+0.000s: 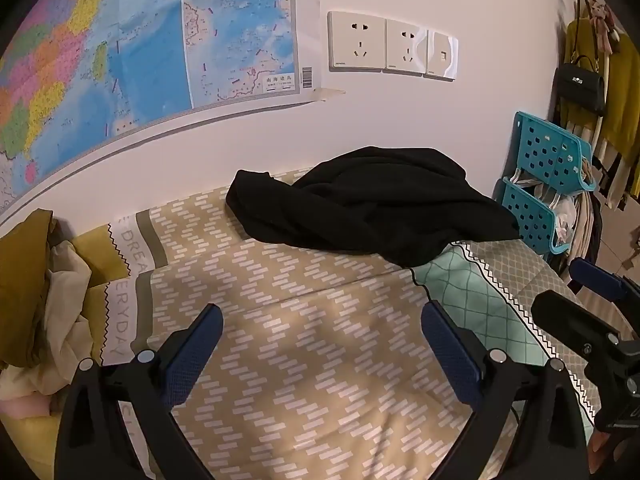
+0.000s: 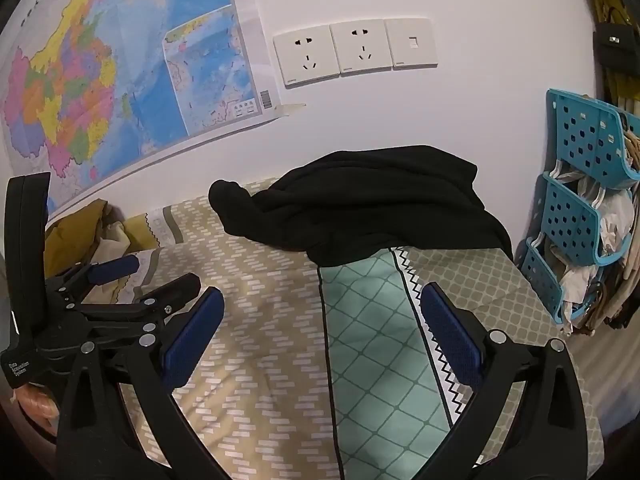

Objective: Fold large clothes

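Note:
A black garment point(image 1: 372, 204) lies crumpled in a heap on the far part of the patterned bed cover point(image 1: 280, 320), against the white wall; in the right wrist view the black garment point(image 2: 360, 208) is again straight ahead. My left gripper point(image 1: 322, 316) hovers open above the beige cover, well short of the garment, with nothing between its blue pads. To its right, my right gripper point(image 2: 320, 300) stands open as well, over the seam between beige and green cover point(image 2: 368, 332). Each gripper shows at the edge of the other's view: right gripper point(image 1: 576, 284), left gripper point(image 2: 160, 274).
A pile of mustard and cream cloth point(image 1: 44, 288) sits at the left end of the bed. A teal perforated rack point(image 1: 548, 176) with bags stands right of the bed, with hanging clothes and a black handbag point(image 1: 580, 84) behind. A map point(image 1: 120, 60) and sockets point(image 1: 392, 46) are on the wall.

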A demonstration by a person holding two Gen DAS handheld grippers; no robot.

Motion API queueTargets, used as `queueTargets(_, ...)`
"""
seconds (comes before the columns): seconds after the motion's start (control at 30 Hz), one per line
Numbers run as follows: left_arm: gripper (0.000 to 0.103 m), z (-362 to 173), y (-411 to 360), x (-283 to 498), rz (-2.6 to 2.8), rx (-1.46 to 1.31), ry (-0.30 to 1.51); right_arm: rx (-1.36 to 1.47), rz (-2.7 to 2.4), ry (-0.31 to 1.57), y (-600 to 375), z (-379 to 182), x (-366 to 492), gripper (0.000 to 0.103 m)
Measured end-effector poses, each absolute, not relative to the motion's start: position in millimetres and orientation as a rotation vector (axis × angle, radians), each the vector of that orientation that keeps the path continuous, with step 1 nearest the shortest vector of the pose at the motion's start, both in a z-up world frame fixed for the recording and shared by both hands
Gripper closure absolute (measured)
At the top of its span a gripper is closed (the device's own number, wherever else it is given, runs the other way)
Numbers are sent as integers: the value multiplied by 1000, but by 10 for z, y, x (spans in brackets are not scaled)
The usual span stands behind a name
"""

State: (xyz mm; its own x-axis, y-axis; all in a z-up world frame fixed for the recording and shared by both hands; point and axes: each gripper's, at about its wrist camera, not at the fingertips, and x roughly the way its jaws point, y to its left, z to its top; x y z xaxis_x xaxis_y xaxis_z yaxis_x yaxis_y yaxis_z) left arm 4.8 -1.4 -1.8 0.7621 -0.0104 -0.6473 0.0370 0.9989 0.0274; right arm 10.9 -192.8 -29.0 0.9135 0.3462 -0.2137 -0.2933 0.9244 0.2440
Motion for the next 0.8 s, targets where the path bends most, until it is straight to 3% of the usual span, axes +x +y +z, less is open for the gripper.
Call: queueTargets(0.8,7,31,43,30,-18,20,695,207,330,259,-1914,-282,120,6)
